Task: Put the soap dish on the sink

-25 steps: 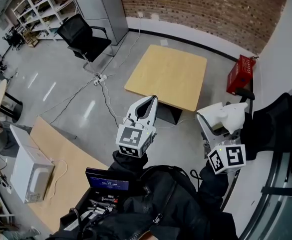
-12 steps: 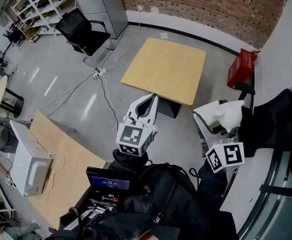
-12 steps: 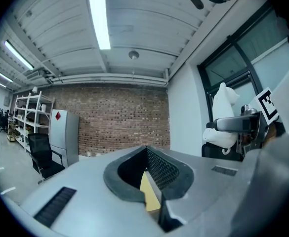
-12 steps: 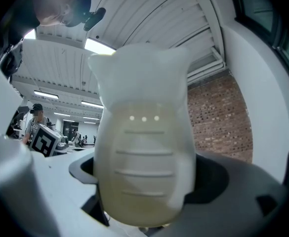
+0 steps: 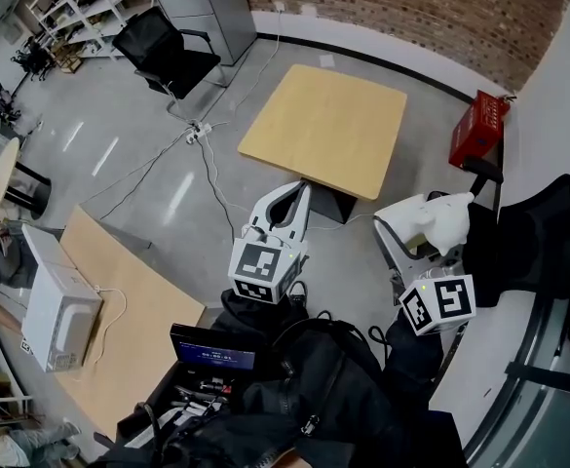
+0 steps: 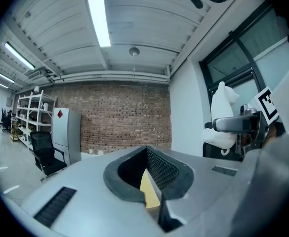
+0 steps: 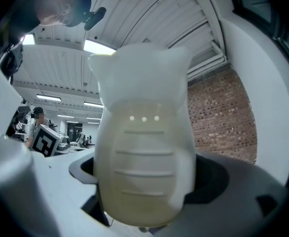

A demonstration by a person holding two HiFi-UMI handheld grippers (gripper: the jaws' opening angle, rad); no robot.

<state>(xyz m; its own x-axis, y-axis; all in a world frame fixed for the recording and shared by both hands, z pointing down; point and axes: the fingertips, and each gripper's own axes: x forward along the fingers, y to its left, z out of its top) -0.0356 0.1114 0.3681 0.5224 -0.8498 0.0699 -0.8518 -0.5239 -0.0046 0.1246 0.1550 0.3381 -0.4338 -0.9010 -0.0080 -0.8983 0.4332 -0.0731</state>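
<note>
The soap dish (image 5: 444,220) is white and ribbed, and my right gripper (image 5: 424,230) is shut on it at chest height, right of centre in the head view. In the right gripper view the soap dish (image 7: 143,152) fills the frame between the jaws and hides most of what lies beyond. My left gripper (image 5: 294,195) is held up beside it at the left, shut with nothing in it. In the left gripper view the left gripper (image 6: 148,154) points toward a brick wall. No sink shows in any view.
Below on the grey floor stand a square yellow table (image 5: 328,130), a red crate (image 5: 477,130) and a black office chair (image 5: 163,57). A wooden desk (image 5: 138,320) with a white box (image 5: 56,315) lies at left. Cables (image 5: 202,154) cross the floor. A dark bag (image 5: 538,242) sits right.
The head view has drifted a little, so the floor and table sit slightly differently. Both grippers keep nearly the same pose, the right one still holding the soap dish.
</note>
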